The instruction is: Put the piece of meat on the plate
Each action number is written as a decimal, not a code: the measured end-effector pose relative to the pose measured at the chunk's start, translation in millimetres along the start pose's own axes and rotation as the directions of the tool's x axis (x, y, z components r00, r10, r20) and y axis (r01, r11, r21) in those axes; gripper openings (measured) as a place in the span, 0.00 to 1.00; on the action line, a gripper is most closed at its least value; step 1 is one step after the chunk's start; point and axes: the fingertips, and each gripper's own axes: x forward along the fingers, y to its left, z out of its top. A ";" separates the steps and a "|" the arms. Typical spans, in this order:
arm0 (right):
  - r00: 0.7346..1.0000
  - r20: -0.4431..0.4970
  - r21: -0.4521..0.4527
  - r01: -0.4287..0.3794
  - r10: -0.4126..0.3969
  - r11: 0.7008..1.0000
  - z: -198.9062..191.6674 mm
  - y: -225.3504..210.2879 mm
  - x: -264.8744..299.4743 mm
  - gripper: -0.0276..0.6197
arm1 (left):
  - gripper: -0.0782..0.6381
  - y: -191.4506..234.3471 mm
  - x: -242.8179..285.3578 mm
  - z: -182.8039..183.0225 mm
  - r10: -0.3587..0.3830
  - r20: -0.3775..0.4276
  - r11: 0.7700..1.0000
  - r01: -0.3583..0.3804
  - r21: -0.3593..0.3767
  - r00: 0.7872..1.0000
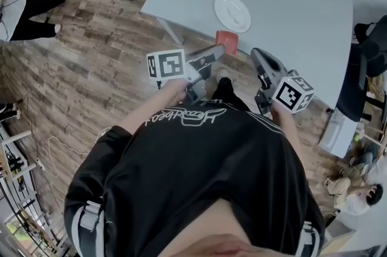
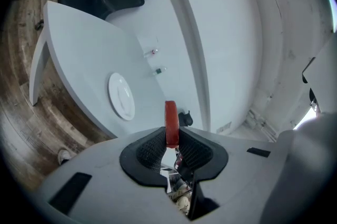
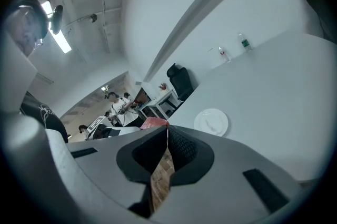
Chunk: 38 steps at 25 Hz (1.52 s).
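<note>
In the head view, a person is holding the left gripper (image 1: pixel 216 51), and it is pinching the red piece of meat (image 1: pixel 227 42) by the near edge of the white table (image 1: pixel 302 14). The white plate (image 1: pixel 232 13) is sitting on the table just past the meat. The right gripper (image 1: pixel 257 56) is pointing at the table beside it.

In the left gripper view, the jaws are squeezing the meat, which is standing on its thin edge. The plate is lying further off to the left.

In the right gripper view, the jaws are pressing together at the tips with nothing between them.
</note>
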 end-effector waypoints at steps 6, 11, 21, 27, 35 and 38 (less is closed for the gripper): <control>1.000 -0.023 0.011 -0.011 0.011 1.000 15.6 -24.9 14.0 0.06 | 0.22 8.9 24.2 16.3 0.014 0.004 1.000 -0.014 -0.020 1.000; 0.999 -0.035 0.027 -0.016 0.017 1.000 31.5 -53.3 24.6 0.06 | 0.22 21.7 51.8 28.8 0.031 0.006 0.998 -0.031 -0.051 0.999; 0.997 -0.075 0.056 -0.028 0.032 0.998 61.4 -97.3 59.8 0.06 | 0.22 49.2 89.5 66.0 0.082 0.016 0.991 -0.080 -0.106 0.996; 0.994 -0.099 0.080 -0.036 0.043 0.996 64.4 -119.8 81.6 0.06 | 0.22 74.6 102.9 81.3 0.119 0.023 0.983 -0.115 -0.141 0.993; 0.991 -0.125 0.090 -0.030 0.042 0.995 58.7 -143.8 92.6 0.06 | 0.22 101.5 109.8 78.9 0.166 0.018 0.969 -0.160 -0.187 0.986; 0.989 -0.138 0.094 -0.031 0.044 0.995 54.9 -145.7 94.1 0.06 | 0.22 108.8 109.5 76.1 0.182 0.018 0.964 -0.175 -0.202 0.983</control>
